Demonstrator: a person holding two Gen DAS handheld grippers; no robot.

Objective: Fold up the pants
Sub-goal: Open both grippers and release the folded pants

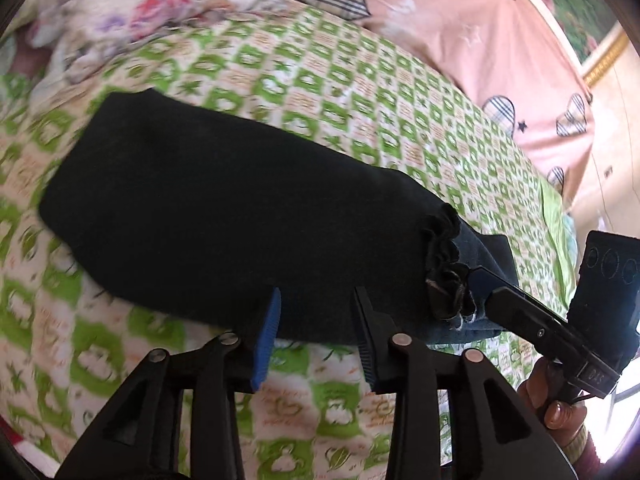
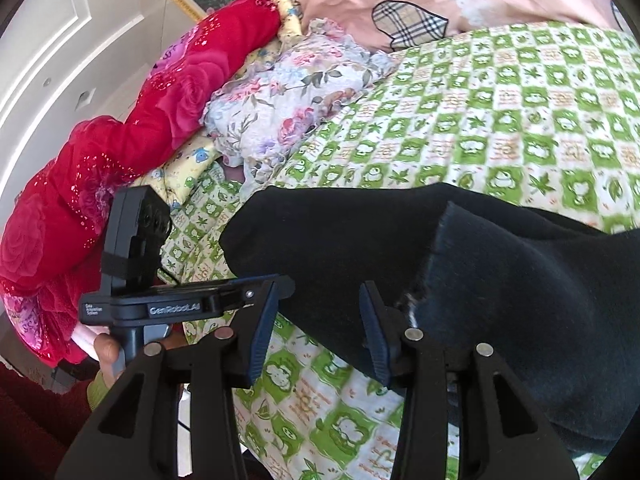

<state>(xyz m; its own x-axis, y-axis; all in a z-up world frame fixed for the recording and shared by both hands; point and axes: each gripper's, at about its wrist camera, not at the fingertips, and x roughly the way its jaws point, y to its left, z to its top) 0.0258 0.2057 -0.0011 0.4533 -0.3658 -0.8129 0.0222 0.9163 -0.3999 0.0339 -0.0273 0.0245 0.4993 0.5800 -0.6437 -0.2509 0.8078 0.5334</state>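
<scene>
On the bed's green checked sheet (image 1: 360, 92), the black pants (image 1: 224, 208) lie folded into a long bundle before us. Both the left hand-held gripper (image 1: 316, 336) and the right hand-held gripper (image 2: 318, 332) stand wide and empty at its near edge; the fold looks nearly done, though layers blur, so next we pinch an end and double it over.

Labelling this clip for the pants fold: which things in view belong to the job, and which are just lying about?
Job:
black pants
left gripper
right gripper

Lying about:
green frog-print sheet
red rose quilt
floral cloth
pink heart-patch bedding

Open right gripper (image 2: 316, 320) over black pants (image 2: 500, 280) (folded) on green-checked sheet (image 2: 500, 120).
</scene>
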